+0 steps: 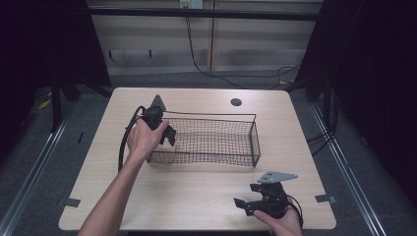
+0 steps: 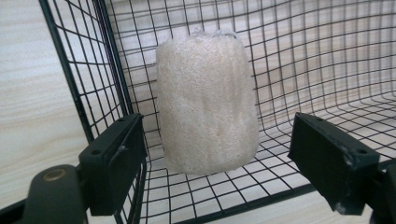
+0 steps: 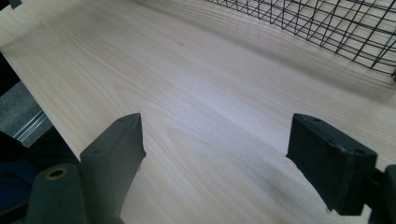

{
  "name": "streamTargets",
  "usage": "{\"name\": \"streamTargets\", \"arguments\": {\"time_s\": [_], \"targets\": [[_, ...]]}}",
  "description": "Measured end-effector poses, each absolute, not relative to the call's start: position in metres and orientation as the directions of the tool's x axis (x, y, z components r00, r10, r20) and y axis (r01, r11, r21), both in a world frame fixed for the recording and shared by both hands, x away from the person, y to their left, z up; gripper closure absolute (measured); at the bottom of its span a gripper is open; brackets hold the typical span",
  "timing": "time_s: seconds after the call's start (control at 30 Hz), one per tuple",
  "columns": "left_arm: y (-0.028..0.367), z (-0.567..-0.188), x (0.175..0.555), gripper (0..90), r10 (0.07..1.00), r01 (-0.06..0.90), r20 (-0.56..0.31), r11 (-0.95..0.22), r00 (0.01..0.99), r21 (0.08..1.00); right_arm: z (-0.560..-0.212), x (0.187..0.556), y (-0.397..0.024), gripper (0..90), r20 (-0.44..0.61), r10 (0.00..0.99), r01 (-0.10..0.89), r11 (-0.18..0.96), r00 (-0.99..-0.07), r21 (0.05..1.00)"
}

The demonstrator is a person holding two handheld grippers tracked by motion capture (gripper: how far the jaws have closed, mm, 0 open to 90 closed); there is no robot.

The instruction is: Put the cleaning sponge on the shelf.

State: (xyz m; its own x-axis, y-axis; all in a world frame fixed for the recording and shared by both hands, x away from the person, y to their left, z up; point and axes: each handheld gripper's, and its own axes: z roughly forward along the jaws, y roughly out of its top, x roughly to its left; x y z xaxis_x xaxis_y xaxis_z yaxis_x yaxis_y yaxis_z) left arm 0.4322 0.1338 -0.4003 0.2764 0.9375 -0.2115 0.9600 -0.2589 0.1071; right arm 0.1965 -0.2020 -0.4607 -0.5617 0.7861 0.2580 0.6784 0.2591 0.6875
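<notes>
Light wood table (image 1: 196, 196) w/ a black wire basket (image 1: 209, 140) sitting roughly mid-table, long side running left-right. Person's left hand (image 1: 142, 140) is up at the basket's left end, holding the left gripper (image 1: 167, 132), which pokes over the rim and into the basket; its grey three-cornered plate sticks up behind the hand and a black cable loops down the left side. From the left gripper view the jaws are spread wide, nothing clamped btwn them. Just ahead of them, inside the basket near its corner, is a pale cream sponge (image 2: 207, 100), loofah-type, rough fibrous texture, roughly cylinder-shaped, standing on end on the mesh floor. The left jaw sits right by the basket's corner post; sponge is apart from both jaws, gap on each side. Can't make the sponge out from the high view, too small and hidden by hand and gripper. Right hand (image 1: 285, 223) is at the near right edge of the table, well apart from the basket, holding the right gripper (image 1: 246, 206) low over bare wood, grey plate on top, pointing left. Its jaws are also wide open, empty; in the right gripper view there's plain tabletop btwn them and a bit of the basket (image 3: 327, 23) mesh at top right. Small dark round spot (image 1: 236, 102) on the table behind the basket.
</notes>
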Motion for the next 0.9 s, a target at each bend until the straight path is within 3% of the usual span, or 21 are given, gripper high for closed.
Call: {"name": "streamTargets", "arguments": {"time_s": [0.47,0.9], "targets": [[0.147,-0.384,0.423,18.0,0.853,0.9,-0.3,-0.37,0.427,0.229,-0.461,0.198,-0.202,18.2,0.256,0.788,0.68,0.26,-0.559,0.686],[0.161,-0.372,0.41,19.4,0.805,0.856,-0.319,-0.409,0.501,0.315,-0.461,0.198,-0.203,18.2,0.254,0.791,0.68,0.257,-0.556,0.687]]}}
